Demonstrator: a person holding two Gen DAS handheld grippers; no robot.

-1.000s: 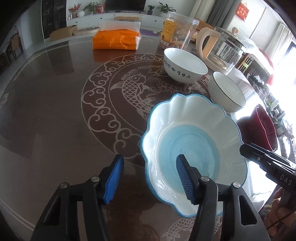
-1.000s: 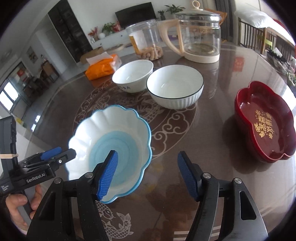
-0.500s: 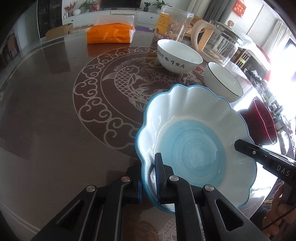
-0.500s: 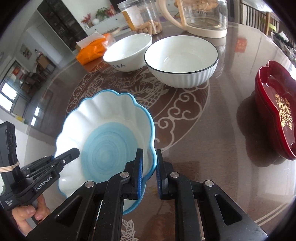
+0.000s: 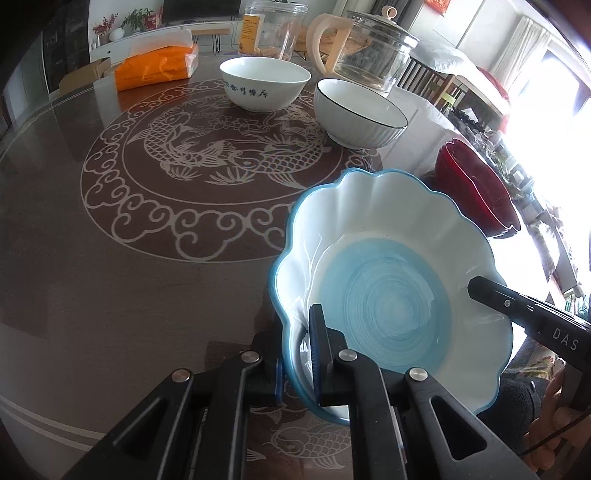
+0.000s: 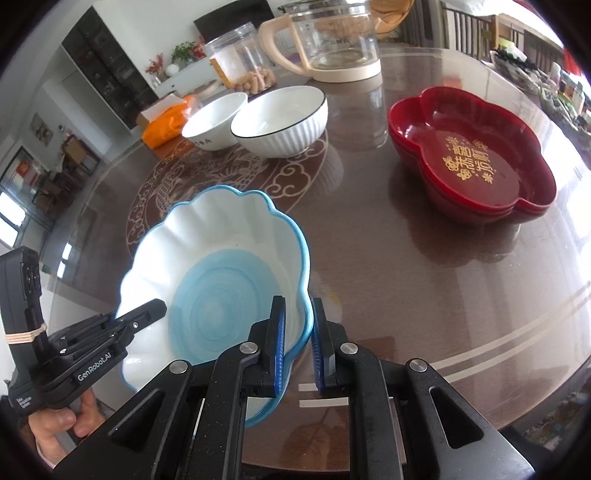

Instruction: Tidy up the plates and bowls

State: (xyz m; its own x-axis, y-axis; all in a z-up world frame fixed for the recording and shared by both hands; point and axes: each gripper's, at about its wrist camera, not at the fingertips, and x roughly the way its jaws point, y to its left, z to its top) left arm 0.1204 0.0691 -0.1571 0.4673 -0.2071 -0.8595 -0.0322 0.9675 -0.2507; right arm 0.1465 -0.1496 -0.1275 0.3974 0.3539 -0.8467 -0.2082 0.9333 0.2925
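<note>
Since the scalloped blue-rimmed bowl (image 5: 388, 280) hangs tilted between your two tools near your edge of the worktop (image 5: 110, 258), keep both hands moving as one, so the rim does not twist in either grip. It looks lifted off the surface, though the frames do not show its underside. Judging by the task, the likely step is carrying it to join other dishes; hold it level and set it down flat before you let go.

Your left gripper (image 5: 297, 354) has its jaws clenched on the bowl's near-left rim, one blue pad inside the wall and one outside. Your right gripper (image 6: 297, 345) grasps the opposite rim the same way, its jaws nearly together with only the thin wall between them. Each grip takes a shallow bite of a smooth, glazed edge, so a slip is the risk; avoid jerks.

Farther out stand the white bowl with dark characters (image 5: 265, 84) and the black-rimmed white bowl (image 5: 360, 112), close beside each other. The red lobed dish (image 6: 472, 155) sits well apart to your right. A glass kettle (image 6: 332, 40) and a plastic jar (image 5: 271, 29) stand behind.
</note>
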